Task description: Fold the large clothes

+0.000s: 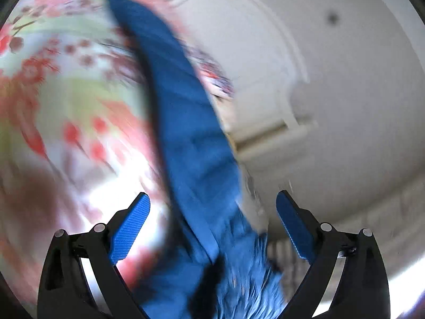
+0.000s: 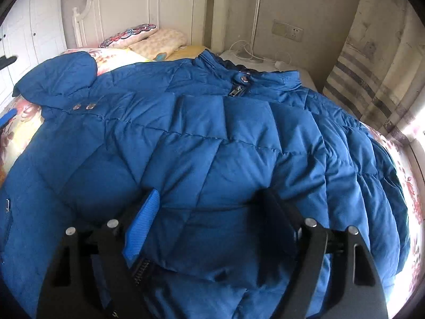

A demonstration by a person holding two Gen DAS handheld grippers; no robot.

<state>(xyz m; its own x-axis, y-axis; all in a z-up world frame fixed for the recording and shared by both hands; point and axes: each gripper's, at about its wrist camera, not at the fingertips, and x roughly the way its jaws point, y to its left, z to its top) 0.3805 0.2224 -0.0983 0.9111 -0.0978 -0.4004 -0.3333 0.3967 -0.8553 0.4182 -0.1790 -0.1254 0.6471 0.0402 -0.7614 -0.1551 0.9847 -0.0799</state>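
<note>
A large blue quilted puffer jacket [image 2: 212, 122] lies spread across the bed, collar and zip toward the headboard, one sleeve folded up at the far left. My right gripper [image 2: 212, 212] hovers low over the jacket's lower front, its jaws wide apart and the pads [image 2: 143, 223] pressing on nothing. The left wrist view is heavily blurred. In it a long strip of the blue jacket [image 1: 186, 133] runs up between the fingers of my left gripper [image 1: 213, 212], which stands open, with both blue pads [image 1: 132, 228] apart from the cloth.
The floral bedsheet [image 2: 409, 186] shows at the bed's edges. Pillows [image 2: 148, 40] lie against the white headboard [image 2: 138, 8]. A white bedside table with a lamp pole [image 2: 255, 24] and cables stands at the back right, and a curtain [image 2: 372, 85] hangs at the right.
</note>
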